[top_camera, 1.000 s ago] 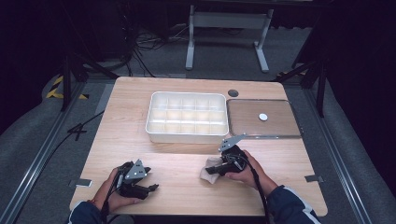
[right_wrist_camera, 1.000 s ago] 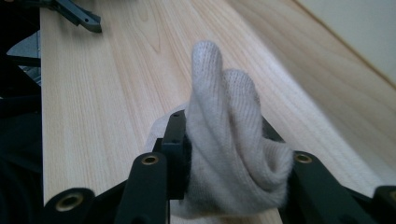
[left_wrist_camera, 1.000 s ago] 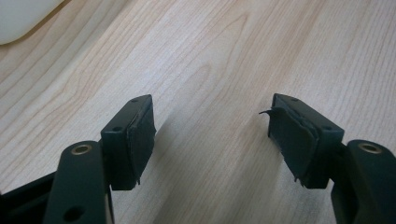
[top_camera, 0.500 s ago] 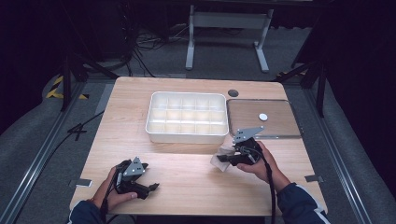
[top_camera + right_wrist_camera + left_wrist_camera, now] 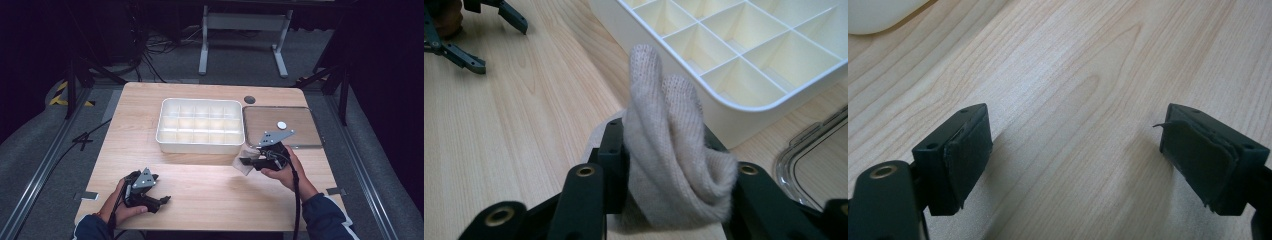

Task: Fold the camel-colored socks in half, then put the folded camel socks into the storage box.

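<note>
Right gripper point(image 5: 669, 200) clamps a folded beige knit cloth point(image 5: 669, 150), which hides its pads; the high view renders it a pale blur beside the white divided tray point(image 5: 200, 142). Left gripper point(image 5: 1078, 160) gapes wide, empty, over bare table point(image 5: 1073, 75).

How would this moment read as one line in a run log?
right gripper: shut on beige knitted sock, beside white compartment tray | left gripper: open, over wooden table

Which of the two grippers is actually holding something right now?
The right gripper: its jaws are clamped on a folded beige sock beside the white tray. The left gripper stands open over bare table.
</note>
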A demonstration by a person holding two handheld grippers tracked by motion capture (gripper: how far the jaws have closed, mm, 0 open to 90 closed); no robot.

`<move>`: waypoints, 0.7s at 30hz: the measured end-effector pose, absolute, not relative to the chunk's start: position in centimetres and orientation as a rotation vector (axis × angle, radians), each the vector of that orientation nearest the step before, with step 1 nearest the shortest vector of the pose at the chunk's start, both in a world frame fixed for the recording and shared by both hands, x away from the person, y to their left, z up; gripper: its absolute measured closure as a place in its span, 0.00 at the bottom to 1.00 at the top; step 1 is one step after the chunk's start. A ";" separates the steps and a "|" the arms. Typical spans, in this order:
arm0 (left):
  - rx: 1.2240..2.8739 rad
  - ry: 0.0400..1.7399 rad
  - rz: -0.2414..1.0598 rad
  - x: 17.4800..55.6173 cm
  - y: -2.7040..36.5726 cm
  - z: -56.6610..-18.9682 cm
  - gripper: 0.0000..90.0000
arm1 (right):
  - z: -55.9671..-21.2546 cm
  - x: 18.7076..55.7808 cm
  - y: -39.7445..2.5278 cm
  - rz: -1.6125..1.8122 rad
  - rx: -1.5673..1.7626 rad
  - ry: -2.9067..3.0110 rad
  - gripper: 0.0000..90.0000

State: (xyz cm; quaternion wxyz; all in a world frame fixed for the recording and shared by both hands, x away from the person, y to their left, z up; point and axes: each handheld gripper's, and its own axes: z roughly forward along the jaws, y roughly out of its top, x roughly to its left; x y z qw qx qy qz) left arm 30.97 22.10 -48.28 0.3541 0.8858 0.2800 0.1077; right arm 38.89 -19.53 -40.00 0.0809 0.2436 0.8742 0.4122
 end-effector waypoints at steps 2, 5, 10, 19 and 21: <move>2.287 0.734 0.279 30.9 22.1 -48.3 0.15 | -39.6 39.0 -19.6 1.224 0.724 2.606 0.73; 2.284 0.744 0.280 30.8 22.1 -48.3 0.15 | -38.9 39.3 -19.6 1.226 0.705 2.591 0.73; 2.283 0.744 0.278 30.8 22.1 -48.3 0.15 | -37.8 40.2 -19.7 1.214 0.700 2.583 0.72; 2.283 0.747 0.280 30.8 22.1 -48.3 0.15 | -35.8 42.4 -18.9 1.161 0.678 2.559 0.72; 2.283 0.747 0.280 30.8 22.1 -48.3 0.15 | -35.6 42.7 -18.7 1.149 0.681 2.557 0.72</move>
